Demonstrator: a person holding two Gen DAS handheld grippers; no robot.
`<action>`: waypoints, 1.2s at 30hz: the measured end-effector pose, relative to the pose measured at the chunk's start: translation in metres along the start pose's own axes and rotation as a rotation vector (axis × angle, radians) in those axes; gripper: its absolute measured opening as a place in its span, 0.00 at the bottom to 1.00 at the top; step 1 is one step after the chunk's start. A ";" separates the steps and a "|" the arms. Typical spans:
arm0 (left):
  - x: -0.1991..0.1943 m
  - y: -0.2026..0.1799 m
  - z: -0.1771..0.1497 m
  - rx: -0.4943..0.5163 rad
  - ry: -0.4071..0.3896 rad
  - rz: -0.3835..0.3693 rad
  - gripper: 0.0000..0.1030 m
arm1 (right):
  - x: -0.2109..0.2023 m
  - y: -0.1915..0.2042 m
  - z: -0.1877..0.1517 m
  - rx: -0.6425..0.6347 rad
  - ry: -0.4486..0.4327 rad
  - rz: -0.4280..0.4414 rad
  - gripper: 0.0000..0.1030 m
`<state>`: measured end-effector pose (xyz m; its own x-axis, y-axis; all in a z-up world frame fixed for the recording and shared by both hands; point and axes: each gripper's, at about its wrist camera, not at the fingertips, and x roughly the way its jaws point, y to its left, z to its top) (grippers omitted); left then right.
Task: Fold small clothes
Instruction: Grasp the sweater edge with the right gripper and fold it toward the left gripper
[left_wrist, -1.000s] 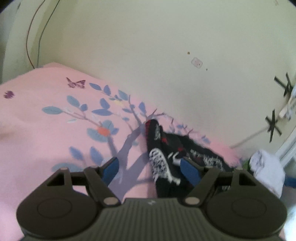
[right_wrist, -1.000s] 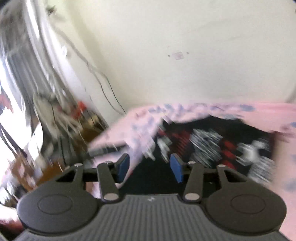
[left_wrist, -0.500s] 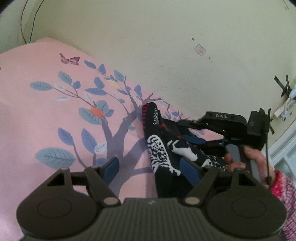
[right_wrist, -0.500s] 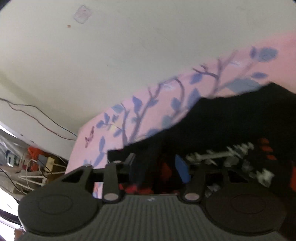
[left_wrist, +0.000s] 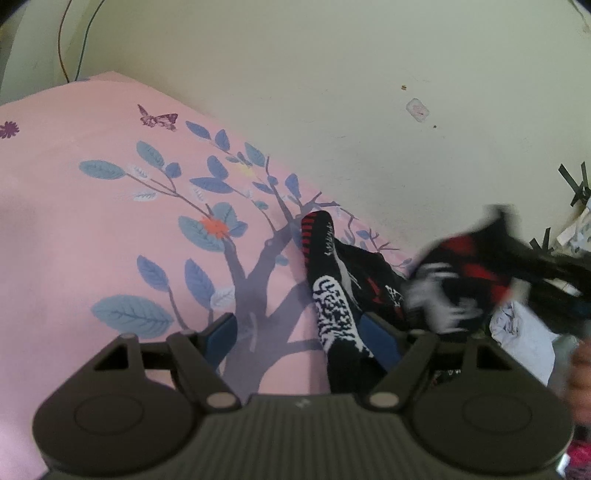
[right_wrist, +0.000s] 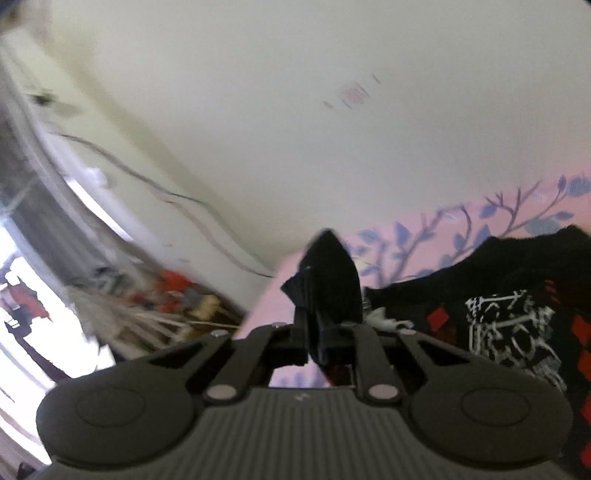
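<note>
A black garment with red and white print (left_wrist: 334, 295) lies on the pink bedsheet (left_wrist: 92, 240), one narrow part stretched toward the wall. My left gripper (left_wrist: 301, 338) is open just above the sheet, its right finger next to the garment. My right gripper (right_wrist: 327, 332) is shut on a black edge of the garment (right_wrist: 330, 280) and holds it up; the rest of the garment (right_wrist: 509, 325) lies to the right. In the left wrist view the lifted part (left_wrist: 458, 273) is blurred at the right.
A cream wall (left_wrist: 332, 92) stands close behind the bed. White cloth (left_wrist: 524, 336) lies at the right end of the bed. In the right wrist view a bright window and clutter (right_wrist: 166, 295) are at the left, past the bed's edge.
My right gripper has closed on the garment's edge and lifted it. My left gripper has stayed open, almost in place.
</note>
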<state>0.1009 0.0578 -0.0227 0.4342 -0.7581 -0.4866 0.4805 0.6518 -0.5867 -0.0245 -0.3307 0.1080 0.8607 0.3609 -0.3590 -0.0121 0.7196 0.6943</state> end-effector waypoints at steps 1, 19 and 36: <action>-0.001 -0.001 0.000 0.006 -0.006 0.001 0.73 | -0.017 0.006 -0.005 -0.011 -0.004 0.022 0.08; -0.003 -0.003 -0.004 0.047 -0.047 0.076 0.75 | -0.041 0.056 -0.044 -0.018 0.039 0.298 0.08; -0.003 0.004 -0.001 0.012 -0.043 0.058 0.75 | -0.033 -0.012 -0.059 0.119 0.011 0.197 0.08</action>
<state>0.1008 0.0623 -0.0245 0.4935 -0.7177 -0.4913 0.4624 0.6950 -0.5506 -0.0832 -0.3163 0.0747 0.8420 0.4943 -0.2161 -0.1184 0.5601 0.8200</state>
